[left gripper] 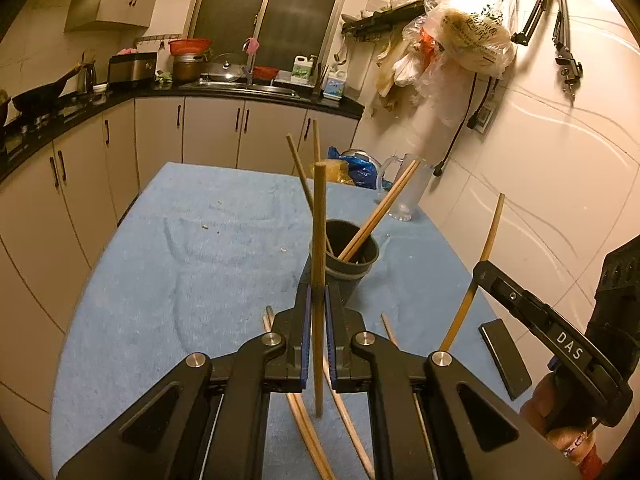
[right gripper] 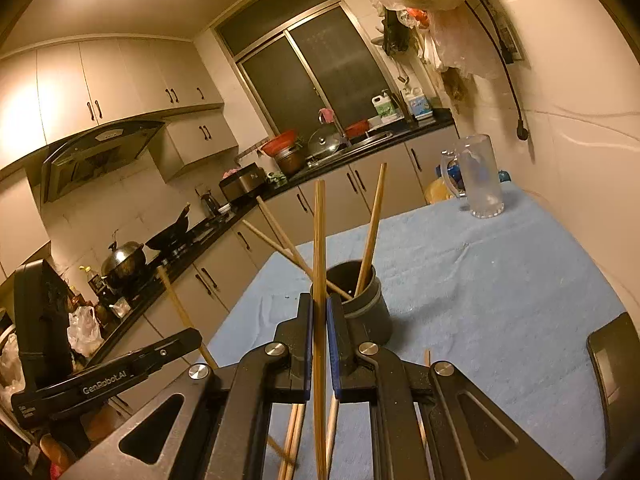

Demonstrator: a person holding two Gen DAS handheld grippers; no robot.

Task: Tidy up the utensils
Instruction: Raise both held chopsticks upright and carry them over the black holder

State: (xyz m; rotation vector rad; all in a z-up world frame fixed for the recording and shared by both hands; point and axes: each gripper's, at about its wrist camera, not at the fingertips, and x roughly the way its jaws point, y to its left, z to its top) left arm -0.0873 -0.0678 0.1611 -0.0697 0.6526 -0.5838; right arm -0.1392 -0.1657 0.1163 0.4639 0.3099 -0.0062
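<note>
Over the blue tablecloth [left gripper: 160,280], each gripper pinches one upright chopstick beside the dark holder cup [left gripper: 352,254]

From the left wrist view, the left gripper [left gripper: 317,312] points forward over the table, jaws nearly closed on a chopstick [left gripper: 319,240] standing almost vertical just before the cup, where more chopsticks lean; loose ones lie on the cloth below, and the right gripper [left gripper: 480,270] reaches in from the right, clasping a curved-looking stick [left gripper: 486,248]. From the right wrist view, the right gripper [right gripper: 319,320] tilts up, jaws clamped on a chopstick [right gripper: 319,260] just beside the cup [right gripper: 368,300]; a glass mug [right gripper: 480,176] stands well apart
</note>
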